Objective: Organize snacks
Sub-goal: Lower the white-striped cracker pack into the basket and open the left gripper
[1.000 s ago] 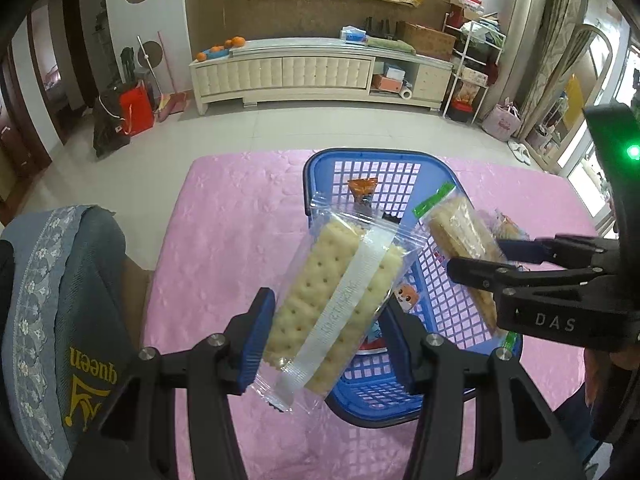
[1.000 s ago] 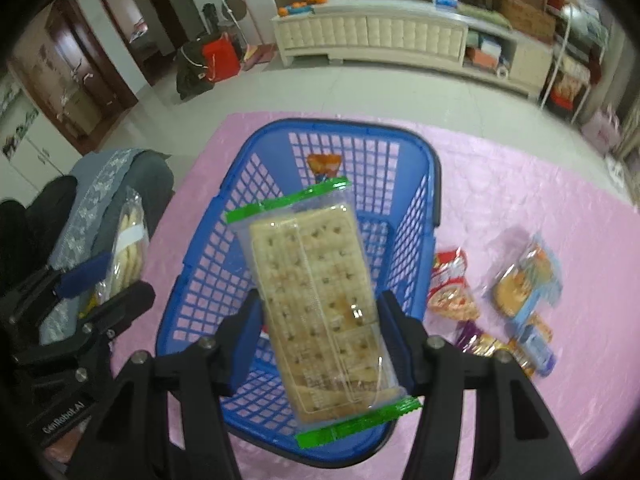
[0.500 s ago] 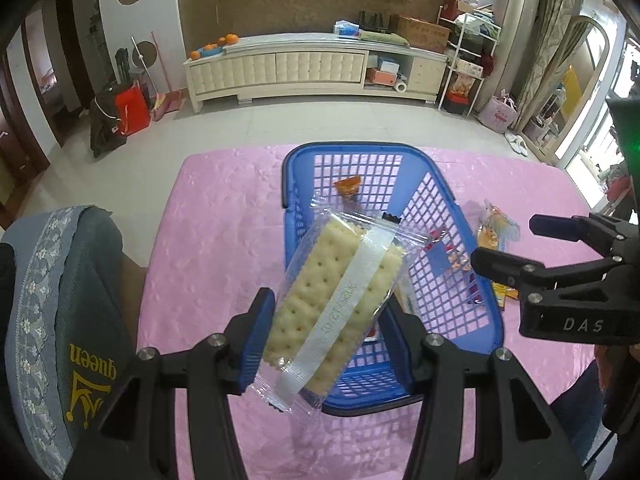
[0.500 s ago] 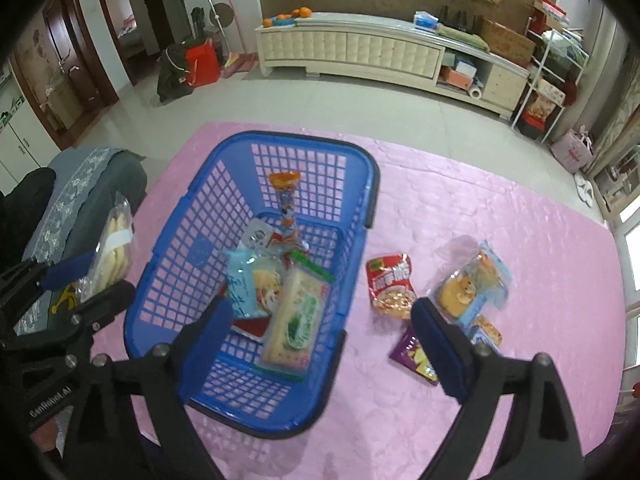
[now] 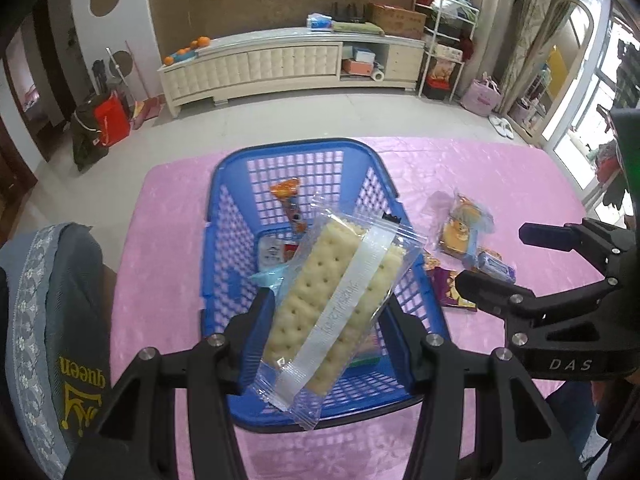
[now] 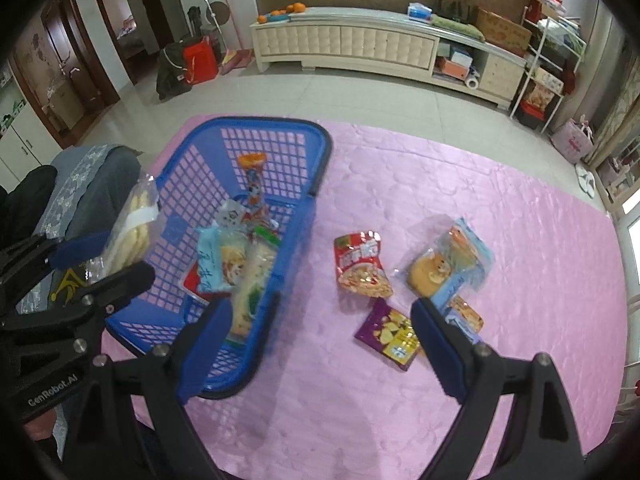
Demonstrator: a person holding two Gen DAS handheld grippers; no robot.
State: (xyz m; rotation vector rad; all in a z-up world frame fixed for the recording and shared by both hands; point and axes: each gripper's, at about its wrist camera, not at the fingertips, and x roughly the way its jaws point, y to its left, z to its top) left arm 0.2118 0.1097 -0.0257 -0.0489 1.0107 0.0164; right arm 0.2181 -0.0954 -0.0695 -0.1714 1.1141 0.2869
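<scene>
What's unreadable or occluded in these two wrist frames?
- Left wrist: the basket floor is mostly hidden by the cracker pack held in the left tool.
- Right wrist: the green-edged cracker pack in the basket is smeared by blur, label unreadable.
- Right wrist: the small packet is partly hidden by a finger of the right tool.

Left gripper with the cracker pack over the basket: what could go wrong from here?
1. The left gripper pinches the clear cracker pack while it hangs tilted over the blue basket; released carelessly, it might catch the near rim.
2. The open right gripper straddles the basket's right wall; a sideways move could shove the basket.
3. The purple packet and blue-wrapped bun lie close together, so a grab could snag both.
</scene>
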